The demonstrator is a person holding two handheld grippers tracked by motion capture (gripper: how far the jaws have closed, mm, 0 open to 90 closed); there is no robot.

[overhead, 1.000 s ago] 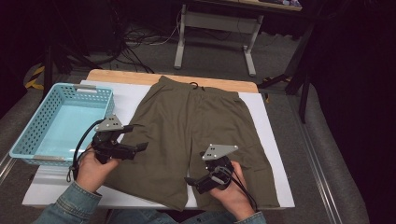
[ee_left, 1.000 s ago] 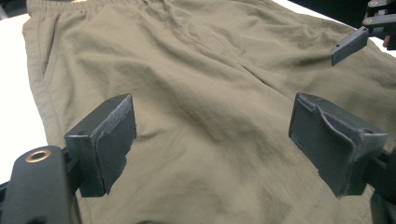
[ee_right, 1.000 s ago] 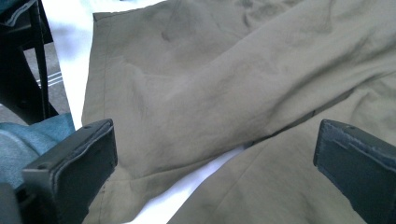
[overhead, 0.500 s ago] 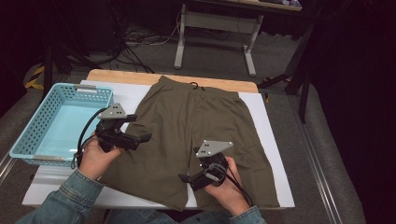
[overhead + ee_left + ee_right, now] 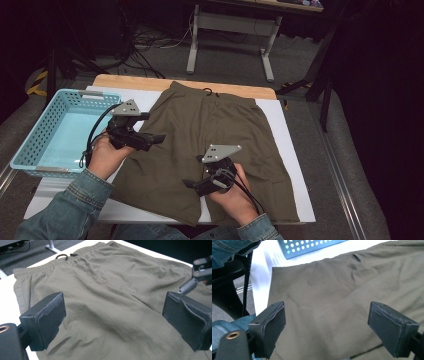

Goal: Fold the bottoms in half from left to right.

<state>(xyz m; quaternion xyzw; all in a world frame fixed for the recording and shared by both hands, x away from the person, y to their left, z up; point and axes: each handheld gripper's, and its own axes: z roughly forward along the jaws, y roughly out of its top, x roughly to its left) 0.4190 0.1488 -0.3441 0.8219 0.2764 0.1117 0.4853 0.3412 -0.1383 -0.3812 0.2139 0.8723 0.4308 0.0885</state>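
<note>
Olive shorts [image 5: 210, 145] lie flat on the white table [image 5: 295, 165] beside a blue basket [image 5: 60, 135]. Above them, the left gripper [image 5: 157, 138] has just been opening, the right gripper [image 5: 189, 184] closing; both stand spread, nothing between.

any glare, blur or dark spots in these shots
High view: room behind the table falls into near black, shorts evenly lit. Left gripper view: sharp on the shorts. Right gripper view: white cover blown out, basket and shorts soft.

High view above the table; both gripper views close over shared shorts [image 5: 210, 135].
</note>
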